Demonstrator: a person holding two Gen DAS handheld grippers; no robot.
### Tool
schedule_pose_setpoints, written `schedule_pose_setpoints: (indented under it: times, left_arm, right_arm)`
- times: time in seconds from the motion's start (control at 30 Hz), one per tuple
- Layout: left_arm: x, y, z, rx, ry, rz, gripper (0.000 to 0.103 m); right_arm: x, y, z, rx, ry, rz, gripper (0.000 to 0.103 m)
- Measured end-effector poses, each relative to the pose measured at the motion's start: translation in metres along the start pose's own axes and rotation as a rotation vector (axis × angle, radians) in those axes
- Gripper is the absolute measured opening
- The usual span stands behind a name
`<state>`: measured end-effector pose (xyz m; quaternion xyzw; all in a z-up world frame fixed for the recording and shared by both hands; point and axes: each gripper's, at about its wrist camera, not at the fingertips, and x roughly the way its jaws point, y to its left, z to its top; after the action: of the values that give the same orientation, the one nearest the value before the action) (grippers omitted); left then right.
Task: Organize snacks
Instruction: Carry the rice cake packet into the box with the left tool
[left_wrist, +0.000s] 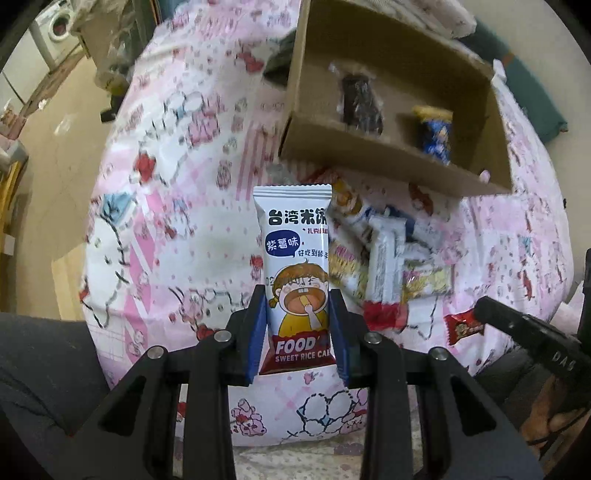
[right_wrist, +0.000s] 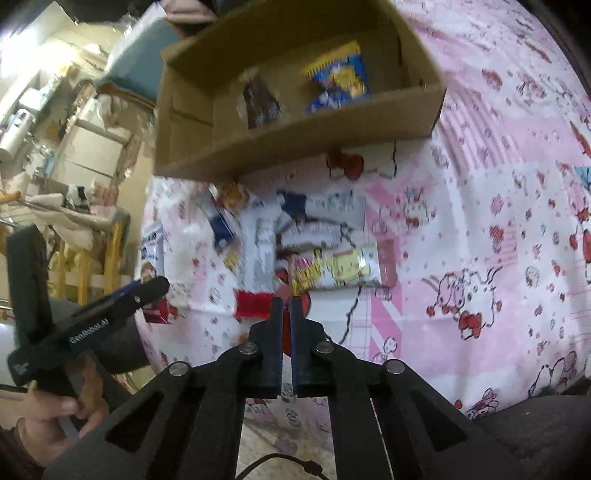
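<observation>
The left gripper (left_wrist: 298, 306) has its two blue-padded fingers (left_wrist: 255, 332) closed against the sides of a white rice cake packet (left_wrist: 295, 258), which stands upright between them: the pads press the lower half of the packet, its red bottom band sits near the finger roots, and its crimped top edge rises well beyond the fingertips. The packet is lifted clear of the pink cartoon-print sheet (left_wrist: 177, 221) behind it. Farther off and to the right lies a cardboard box (left_wrist: 369, 158) with its open face turned to the camera; inside it are a dark wrapped snack (left_wrist: 360, 103) on the left and a blue and yellow packet (left_wrist: 436, 133) to its right, apart from each other. Between the box and the held packet, a loose heap of snack packets (left_wrist: 388, 251) lies on the sheet, with a small red wrapped candy (left_wrist: 463, 325) nearer and to the right. In the right wrist view, the right gripper (right_wrist: 286, 301) has its fingers (right_wrist: 275, 332) drawn almost together, only a thin slit between them, and nothing is held in that slit. Its tips hover over the near edge of the heap, just beside a red packet (right_wrist: 253, 302) on the left and a yellow packet (right_wrist: 334, 271) beyond. The box (right_wrist: 295, 147) lies farther away, past the heap.
</observation>
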<state>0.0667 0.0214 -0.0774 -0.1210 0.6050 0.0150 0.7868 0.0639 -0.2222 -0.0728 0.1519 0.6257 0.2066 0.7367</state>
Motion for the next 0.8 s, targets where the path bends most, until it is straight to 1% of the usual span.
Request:
schedule_pose_setpoints:
  times: [0.13, 0.23, 0.37, 0.5, 0.57, 0.8]
  left_arm:
    - [-0.022, -0.007, 0.010, 0.041, -0.084, 0.002, 0.028]
    - [-0.031, -0.013, 0.016, 0.072, -0.126, 0.018, 0.028]
    - [-0.037, -0.016, 0.027, 0.079, -0.148, 0.023, 0.028]
    - [-0.041, -0.022, 0.041, 0.094, -0.160, 0.011, 0.028]
    - [-0.043, -0.027, 0.050, 0.114, -0.176, 0.019, 0.028]
    - [-0.044, -0.044, 0.091, 0.159, -0.204, 0.032, 0.028]
  right_arm:
    - [-0.020, 0.005, 0.011, -0.021, -0.084, -0.003, 0.003]
    - [-0.028, 0.003, 0.019, -0.001, -0.115, 0.018, 0.003]
    - [-0.037, 0.001, 0.033, 0.008, -0.153, 0.029, 0.003]
    - [-0.045, -0.002, 0.049, 0.020, -0.198, 0.060, 0.003]
    - [-0.050, -0.004, 0.061, 0.026, -0.228, 0.077, 0.003]
    - [-0.064, -0.011, 0.100, 0.035, -0.312, 0.066, 0.003]
